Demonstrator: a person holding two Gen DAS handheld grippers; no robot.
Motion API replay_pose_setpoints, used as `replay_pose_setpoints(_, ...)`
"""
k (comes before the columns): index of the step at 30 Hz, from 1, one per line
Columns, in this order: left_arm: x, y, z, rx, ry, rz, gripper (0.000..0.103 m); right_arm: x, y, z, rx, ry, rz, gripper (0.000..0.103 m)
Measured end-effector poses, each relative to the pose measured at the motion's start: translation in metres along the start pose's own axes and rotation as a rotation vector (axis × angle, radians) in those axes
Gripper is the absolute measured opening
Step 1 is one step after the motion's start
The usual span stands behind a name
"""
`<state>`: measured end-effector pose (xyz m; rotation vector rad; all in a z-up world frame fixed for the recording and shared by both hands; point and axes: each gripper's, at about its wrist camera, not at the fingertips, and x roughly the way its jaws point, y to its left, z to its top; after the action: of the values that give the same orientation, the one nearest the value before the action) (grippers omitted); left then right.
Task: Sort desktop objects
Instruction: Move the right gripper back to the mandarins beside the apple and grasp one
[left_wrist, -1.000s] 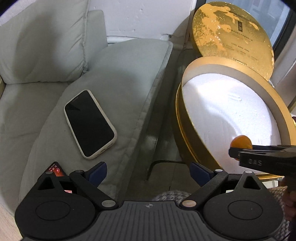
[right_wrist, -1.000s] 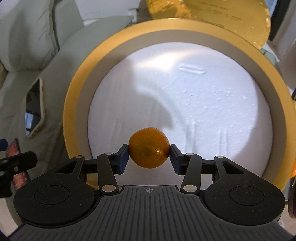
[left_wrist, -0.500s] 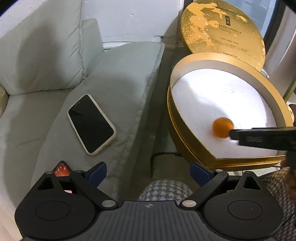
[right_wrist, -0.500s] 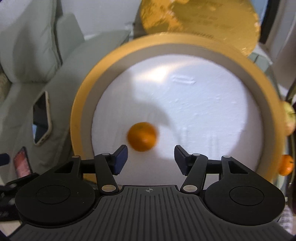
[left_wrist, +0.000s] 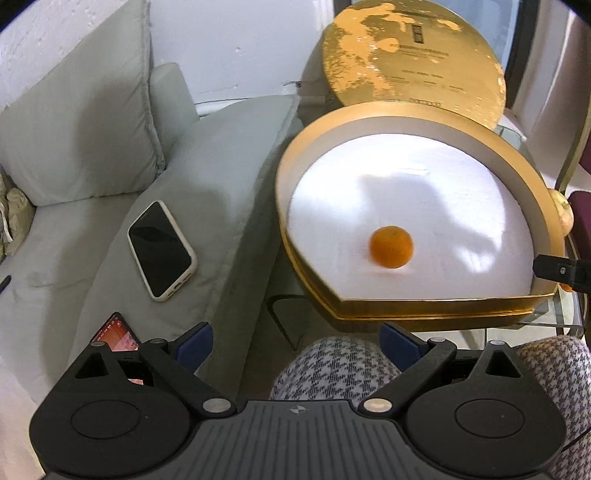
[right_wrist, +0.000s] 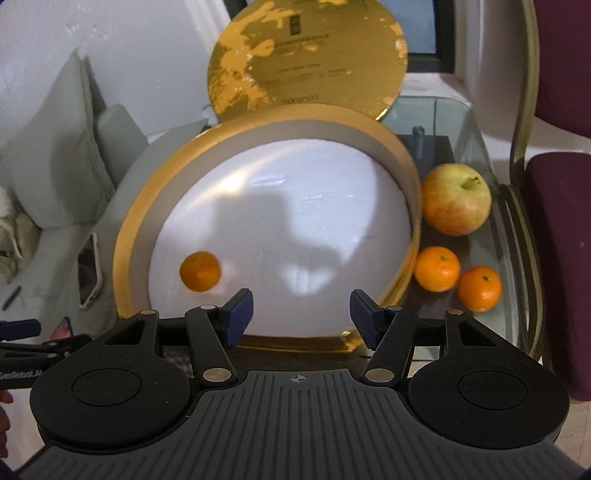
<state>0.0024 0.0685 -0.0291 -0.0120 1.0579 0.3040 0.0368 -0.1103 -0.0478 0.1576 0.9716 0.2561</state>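
Note:
An orange tangerine (left_wrist: 391, 246) (right_wrist: 200, 271) lies loose on the white foam floor of a round gold box (left_wrist: 413, 114) (right_wrist: 146, 218). My right gripper (right_wrist: 301, 315) is open and empty, pulled back over the box's near rim. On the glass table to the right of the box sit an apple (right_wrist: 456, 199) and two more tangerines (right_wrist: 437, 268) (right_wrist: 480, 288). My left gripper (left_wrist: 295, 341) hangs open with nothing in it, near the sofa edge and the box's left front.
The gold lid (left_wrist: 412, 59) leans upright behind the box. A phone (left_wrist: 161, 250) lies on the grey sofa cushion (left_wrist: 207, 177), and a second phone with a red screen (left_wrist: 117, 334) sits lower left. A maroon chair (right_wrist: 557, 236) stands right of the glass table (right_wrist: 443, 114). A houndstooth knee (left_wrist: 332, 369) shows below.
My right gripper opened and let the tangerine go into the box, then drew back. The tangerine now rests on the foam. The left gripper view rose and backed off a little.

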Motion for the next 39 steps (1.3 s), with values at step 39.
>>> replay_pose_setpoints(39,0.014,-0.072,0.012,0.205,0.016,-0.113,0.098,-0.026,-0.084,-0.046,0.214,-0.01,-0.182,0.065)
